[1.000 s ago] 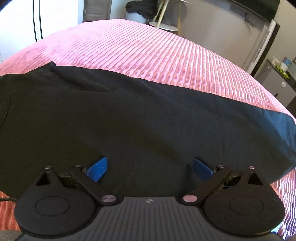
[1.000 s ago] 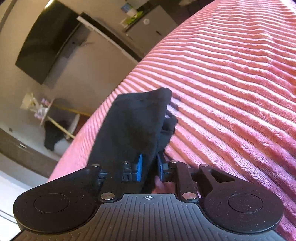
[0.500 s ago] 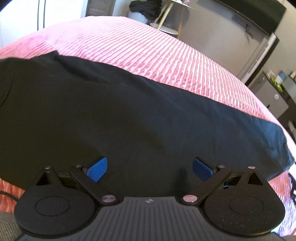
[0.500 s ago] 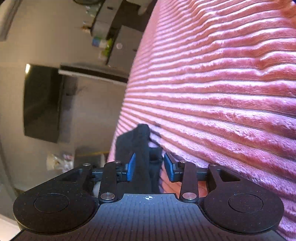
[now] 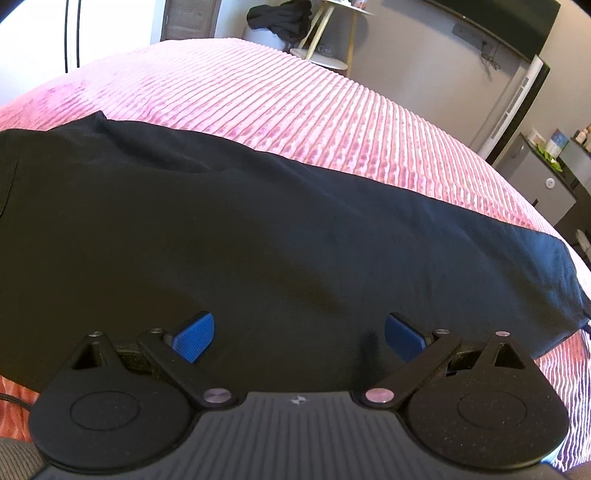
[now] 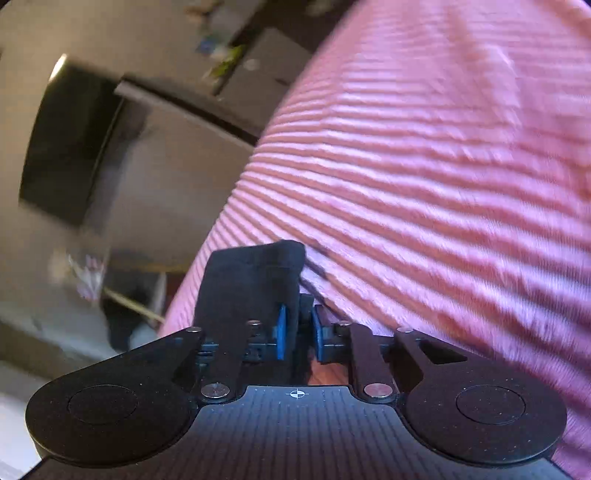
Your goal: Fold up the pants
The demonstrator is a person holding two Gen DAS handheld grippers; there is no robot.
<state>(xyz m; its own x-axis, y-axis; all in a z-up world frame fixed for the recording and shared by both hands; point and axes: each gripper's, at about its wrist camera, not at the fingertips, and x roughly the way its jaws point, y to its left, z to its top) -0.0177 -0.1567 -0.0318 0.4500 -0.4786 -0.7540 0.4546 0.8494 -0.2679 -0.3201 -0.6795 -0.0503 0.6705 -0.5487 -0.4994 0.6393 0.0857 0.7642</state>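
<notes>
Black pants (image 5: 258, 236) lie stretched across a pink ribbed bedspread (image 5: 332, 110), folded lengthwise, with the leg end at the right. My left gripper (image 5: 299, 338) is open, its blue pads wide apart just above the near edge of the pants. My right gripper (image 6: 297, 336) is shut on the end of the pants (image 6: 251, 280), which bunches up over the left finger. The right wrist view is blurred.
The bedspread (image 6: 424, 166) fills the right wrist view to the right. Beyond the bed stand a small round table with dark clothes (image 5: 280, 18), a wall-mounted TV (image 5: 498, 11), a tower fan (image 5: 517, 99) and a grey cabinet (image 5: 543, 184).
The right gripper has swung and rolled while keeping hold of the pants end. The left gripper stayed open and drifted slightly, with more of the room showing beyond the bed.
</notes>
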